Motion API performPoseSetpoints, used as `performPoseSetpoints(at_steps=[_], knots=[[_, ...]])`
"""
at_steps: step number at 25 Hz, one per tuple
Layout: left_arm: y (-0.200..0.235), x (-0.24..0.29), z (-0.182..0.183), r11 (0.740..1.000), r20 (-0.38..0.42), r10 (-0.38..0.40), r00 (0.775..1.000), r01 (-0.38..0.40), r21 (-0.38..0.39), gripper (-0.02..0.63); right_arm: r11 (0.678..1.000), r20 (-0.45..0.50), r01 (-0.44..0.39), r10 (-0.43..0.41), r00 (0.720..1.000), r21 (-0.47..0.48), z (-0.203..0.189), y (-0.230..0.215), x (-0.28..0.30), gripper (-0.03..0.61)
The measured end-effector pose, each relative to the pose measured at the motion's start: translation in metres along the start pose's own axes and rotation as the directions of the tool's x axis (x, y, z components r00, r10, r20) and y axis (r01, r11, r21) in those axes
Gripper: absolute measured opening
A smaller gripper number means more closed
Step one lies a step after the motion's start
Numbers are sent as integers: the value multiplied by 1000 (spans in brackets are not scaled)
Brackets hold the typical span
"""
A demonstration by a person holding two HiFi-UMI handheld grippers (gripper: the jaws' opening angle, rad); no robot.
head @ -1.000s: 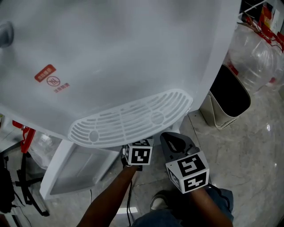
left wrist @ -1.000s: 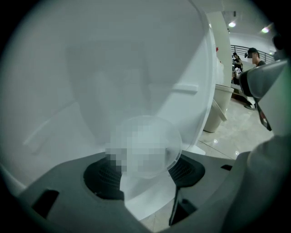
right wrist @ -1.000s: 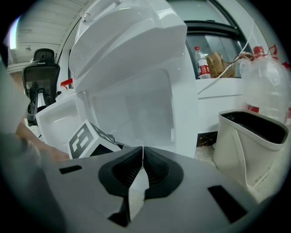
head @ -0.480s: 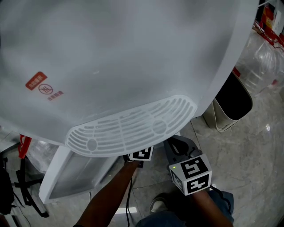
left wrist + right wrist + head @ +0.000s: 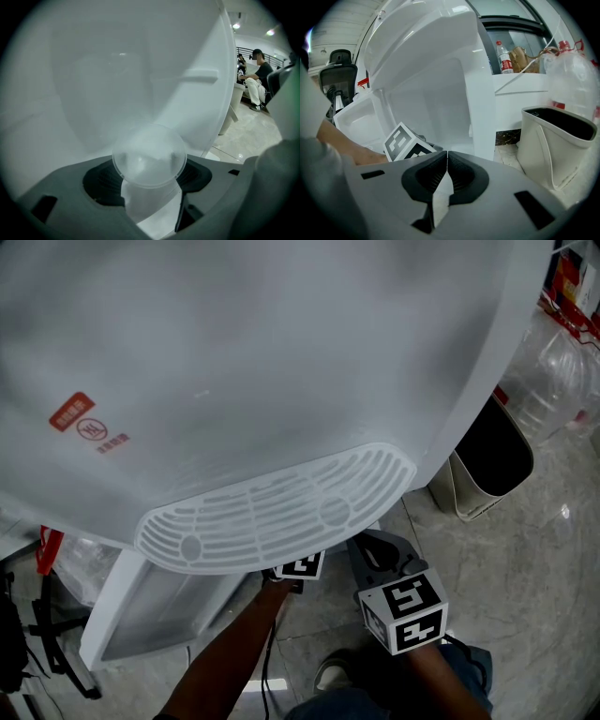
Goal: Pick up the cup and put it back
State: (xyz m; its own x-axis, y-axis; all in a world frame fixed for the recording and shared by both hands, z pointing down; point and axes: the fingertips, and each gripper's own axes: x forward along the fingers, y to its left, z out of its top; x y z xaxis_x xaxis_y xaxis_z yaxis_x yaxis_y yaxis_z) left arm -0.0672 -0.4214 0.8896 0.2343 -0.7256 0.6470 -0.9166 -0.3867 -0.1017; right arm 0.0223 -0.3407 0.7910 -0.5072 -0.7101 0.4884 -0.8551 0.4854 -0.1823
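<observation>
The left gripper (image 5: 148, 188) holds a clear, round plastic cup (image 5: 149, 157); its dark ribbed fingers (image 5: 101, 185) are spread to the cup's width and press on either side of it; one round end of the cup faces the camera, though which end cannot be told. The cup is off any surface, close in front of the curved front of the tall white plastic water dispenser (image 5: 281, 362). In the head view only this gripper's marker cube shows, just under the dispenser's white slotted drip tray (image 5: 272, 507), with the person's bare forearm (image 5: 230, 652) reaching up to it; the cup itself is hidden there.

The right gripper (image 5: 446, 161) has its fingers (image 5: 429, 176) closed tip to tip with nothing between them; it hangs just to the right of the left gripper, below the tray's edge, above the pale marble floor (image 5: 553, 596).

A small red label (image 5: 73, 413) sits on the dispenser's left side; a cream waste bin with a black inside (image 5: 487, 460) stands on the floor at the dispenser's right; large clear plastic bottles (image 5: 553, 371) lie beyond the bin; far off in the left gripper view a person in dark clothes (image 5: 255, 82) sits.
</observation>
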Motion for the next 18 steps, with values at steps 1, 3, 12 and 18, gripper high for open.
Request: performPoseSetpoints(at_steps=[1, 3, 12, 18], knots=[[0, 0, 0, 1000, 1, 0, 1000, 0, -1, 300, 1000, -2, 0, 0, 1000, 0, 0, 0, 0, 21], [0, 1, -1, 1000, 4, -1, 1000, 1, -4, 310, 1000, -3, 0, 0, 1000, 0, -1, -1, 0, 21], [1, 6, -1, 1000, 21, 1, 1000, -1, -8, 321, 1000, 1, -4, 4, 1000, 1, 0, 2, -4, 21], [-3, 0, -13, 998, -8, -33, 999, 32, -62, 321, 1000, 8, -16, 16, 1000, -5, 4, 9, -6, 21]])
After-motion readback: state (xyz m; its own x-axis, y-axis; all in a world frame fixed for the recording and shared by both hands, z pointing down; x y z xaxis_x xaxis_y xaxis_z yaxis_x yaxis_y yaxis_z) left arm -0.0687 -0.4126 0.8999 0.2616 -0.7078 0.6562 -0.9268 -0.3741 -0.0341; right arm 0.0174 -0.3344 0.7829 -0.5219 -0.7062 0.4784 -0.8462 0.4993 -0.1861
